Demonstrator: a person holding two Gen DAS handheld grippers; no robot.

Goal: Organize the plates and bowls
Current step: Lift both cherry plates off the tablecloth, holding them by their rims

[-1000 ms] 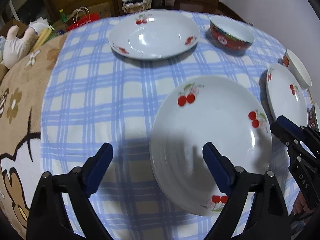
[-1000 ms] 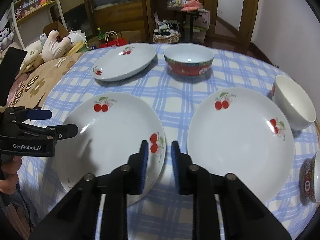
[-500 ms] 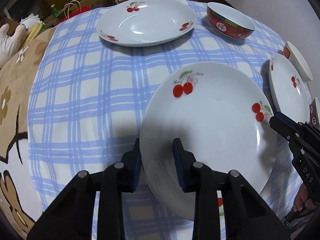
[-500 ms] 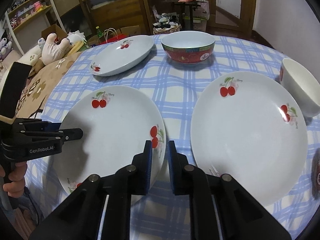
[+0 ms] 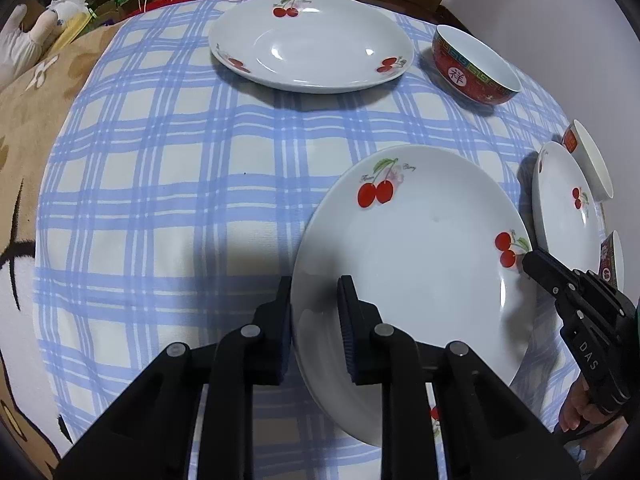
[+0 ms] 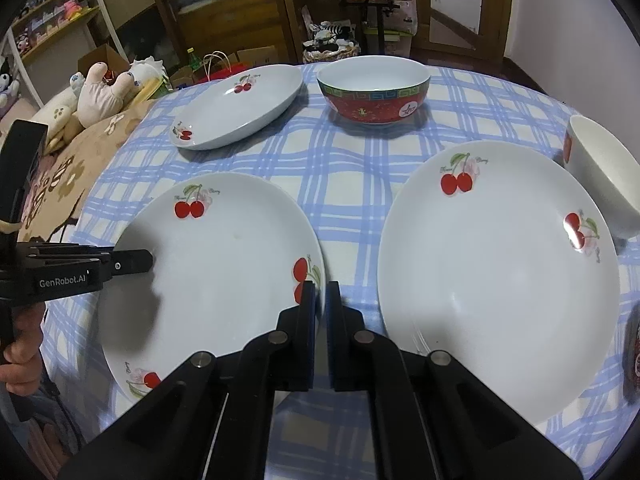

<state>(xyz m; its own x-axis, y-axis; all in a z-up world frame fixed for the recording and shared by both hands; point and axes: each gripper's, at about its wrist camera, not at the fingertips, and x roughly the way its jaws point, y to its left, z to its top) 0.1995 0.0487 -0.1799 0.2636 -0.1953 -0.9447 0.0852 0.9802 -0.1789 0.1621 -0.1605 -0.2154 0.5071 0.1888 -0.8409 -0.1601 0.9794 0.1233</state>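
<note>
Both grippers hold one white cherry plate (image 5: 416,264), which also shows in the right wrist view (image 6: 216,264). My left gripper (image 5: 314,292) is shut on its left rim. My right gripper (image 6: 320,294) is shut on its right rim; it shows from outside in the left wrist view (image 5: 538,260). The plate tilts slightly above the checked cloth. A second cherry plate (image 6: 496,280) lies to the right. A third cherry plate (image 5: 312,40) lies at the back. A red bowl (image 6: 374,92) stands behind.
A white bowl (image 6: 600,176) stands at the right edge and another red bowl (image 6: 634,344) is cut off at the far right. The blue checked tablecloth (image 5: 168,184) covers the table. A brown blanket with soft toys (image 6: 100,96) lies to the left.
My left gripper went from wide open to shut on the plate's left rim. My right gripper stayed shut on the right rim. The plate has risen a little.
</note>
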